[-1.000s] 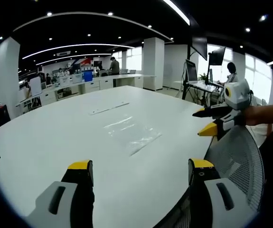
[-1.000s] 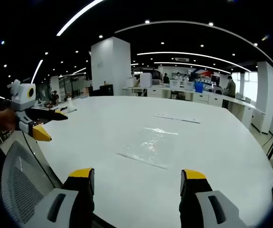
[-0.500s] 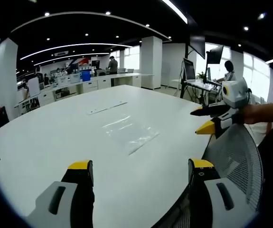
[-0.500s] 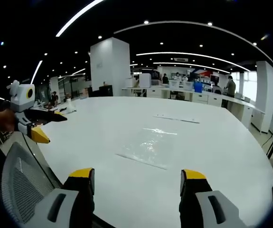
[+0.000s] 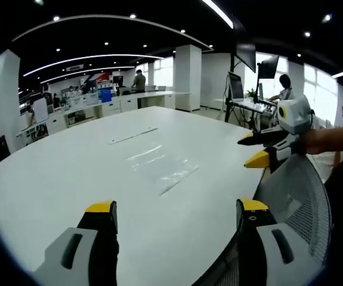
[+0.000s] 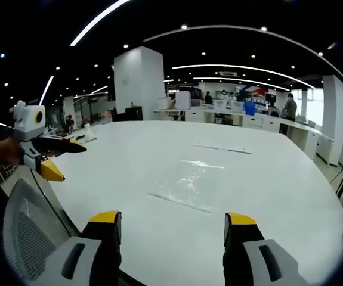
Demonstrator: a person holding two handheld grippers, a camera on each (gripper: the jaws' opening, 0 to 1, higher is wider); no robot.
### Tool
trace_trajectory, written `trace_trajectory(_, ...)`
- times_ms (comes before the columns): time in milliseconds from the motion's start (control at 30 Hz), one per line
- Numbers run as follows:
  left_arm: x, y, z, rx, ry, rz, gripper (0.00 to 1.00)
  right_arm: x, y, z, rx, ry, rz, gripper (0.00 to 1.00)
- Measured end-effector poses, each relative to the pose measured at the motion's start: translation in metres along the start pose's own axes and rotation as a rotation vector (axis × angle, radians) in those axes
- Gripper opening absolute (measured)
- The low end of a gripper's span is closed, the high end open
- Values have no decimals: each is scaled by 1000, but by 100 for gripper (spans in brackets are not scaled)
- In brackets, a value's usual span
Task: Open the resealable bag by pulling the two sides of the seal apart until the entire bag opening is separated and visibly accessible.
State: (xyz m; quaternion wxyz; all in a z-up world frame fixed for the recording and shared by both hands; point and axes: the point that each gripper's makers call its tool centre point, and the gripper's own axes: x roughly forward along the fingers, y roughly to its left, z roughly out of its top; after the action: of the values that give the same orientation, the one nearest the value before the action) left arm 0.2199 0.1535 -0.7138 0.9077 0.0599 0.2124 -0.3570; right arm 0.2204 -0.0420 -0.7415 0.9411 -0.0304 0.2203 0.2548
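Both grippers, left [image 5: 174,217] and right [image 6: 173,226], jaws spread, empty, near table [image 5: 52,179] edge. Clear resealable bag [image 5: 162,167] flat mid-table, well ahead. I judge film light, limp, slippery; I'd pinch each lip at seal edge.
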Motion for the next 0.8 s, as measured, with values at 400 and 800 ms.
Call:
trace_trajectory(400, -4, 7, -6, 19, 20, 5, 80, 29, 13, 6, -149, 41, 73, 65)
trace_trajectory(800, -5, 17, -7, -1, -15, 18, 81, 63, 22, 15, -256, 71, 150, 58)
